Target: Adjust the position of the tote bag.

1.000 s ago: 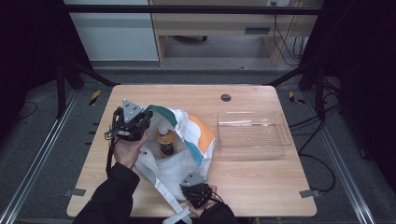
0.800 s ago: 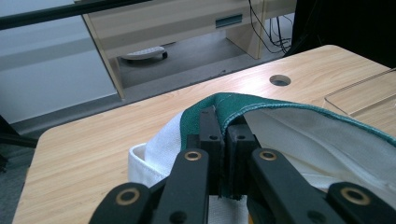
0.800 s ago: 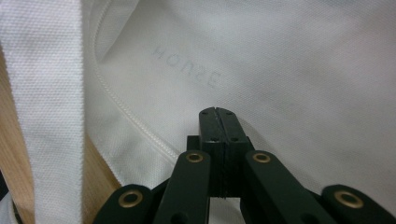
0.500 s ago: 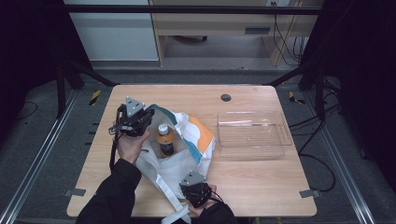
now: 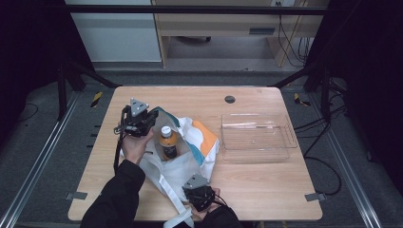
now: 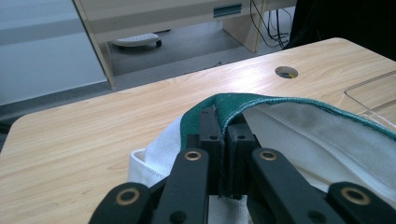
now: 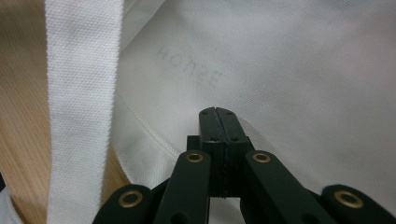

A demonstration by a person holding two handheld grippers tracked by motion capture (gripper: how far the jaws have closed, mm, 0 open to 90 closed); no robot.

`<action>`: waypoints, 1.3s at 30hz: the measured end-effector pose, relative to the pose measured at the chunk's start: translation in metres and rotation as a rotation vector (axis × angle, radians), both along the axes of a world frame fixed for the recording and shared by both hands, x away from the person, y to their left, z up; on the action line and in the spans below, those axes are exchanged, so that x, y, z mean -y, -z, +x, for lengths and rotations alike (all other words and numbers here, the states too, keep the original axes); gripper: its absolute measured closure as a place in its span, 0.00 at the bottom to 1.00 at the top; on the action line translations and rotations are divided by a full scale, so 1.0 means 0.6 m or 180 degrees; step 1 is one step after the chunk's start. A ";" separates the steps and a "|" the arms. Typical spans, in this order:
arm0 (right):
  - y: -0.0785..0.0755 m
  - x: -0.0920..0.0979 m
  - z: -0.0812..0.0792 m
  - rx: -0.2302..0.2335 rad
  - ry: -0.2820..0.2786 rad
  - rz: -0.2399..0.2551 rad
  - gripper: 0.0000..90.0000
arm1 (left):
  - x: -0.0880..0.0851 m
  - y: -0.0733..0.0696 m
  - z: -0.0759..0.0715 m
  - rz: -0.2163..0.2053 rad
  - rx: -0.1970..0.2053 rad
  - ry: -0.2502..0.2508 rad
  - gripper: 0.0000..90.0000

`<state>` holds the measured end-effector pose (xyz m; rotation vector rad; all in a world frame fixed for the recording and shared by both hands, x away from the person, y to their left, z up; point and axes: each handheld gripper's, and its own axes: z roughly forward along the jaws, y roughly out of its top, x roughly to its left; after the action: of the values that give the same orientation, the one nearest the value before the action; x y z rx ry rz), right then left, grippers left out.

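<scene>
Bag [image 5: 190, 156] lies mid-counter [image 5: 266, 199], bottle [image 5: 167, 142] upright inside. Left tongs [image 6: 223, 126] pinch its green rim; right tongs [image 7: 218, 114] are closed, seemingly on its cloth. Tugging could topple the bottle.

The bottle [image 5: 168, 143] stands inside the tote bag [image 5: 187, 156], its lower half sunk behind the cloth; the label is too small to read. The person's right hand [image 5: 207, 214] is cut off at the near edge. Faint print on the bag [image 7: 189, 67] shows mirrored and unreadable. The clear tray [image 6: 373, 93] is cropped on the right.
</scene>
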<state>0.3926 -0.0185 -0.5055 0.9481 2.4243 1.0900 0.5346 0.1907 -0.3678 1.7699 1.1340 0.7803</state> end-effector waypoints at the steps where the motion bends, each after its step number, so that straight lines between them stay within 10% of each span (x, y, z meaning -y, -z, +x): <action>1: 0.000 0.000 0.000 0.0002 -0.0003 -0.0002 1.00 | 0.000 0.002 0.002 -0.0006 -0.0015 0.0005 0.97; 39: 0.000 -0.003 0.001 0.0006 -0.0001 0.0010 1.00 | -0.012 0.083 0.048 -0.0034 -0.0225 -0.0017 0.97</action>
<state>0.3931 -0.0168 -0.5058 0.9472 2.4220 1.0948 0.5632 0.1977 -0.4177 1.7985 1.1875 0.7185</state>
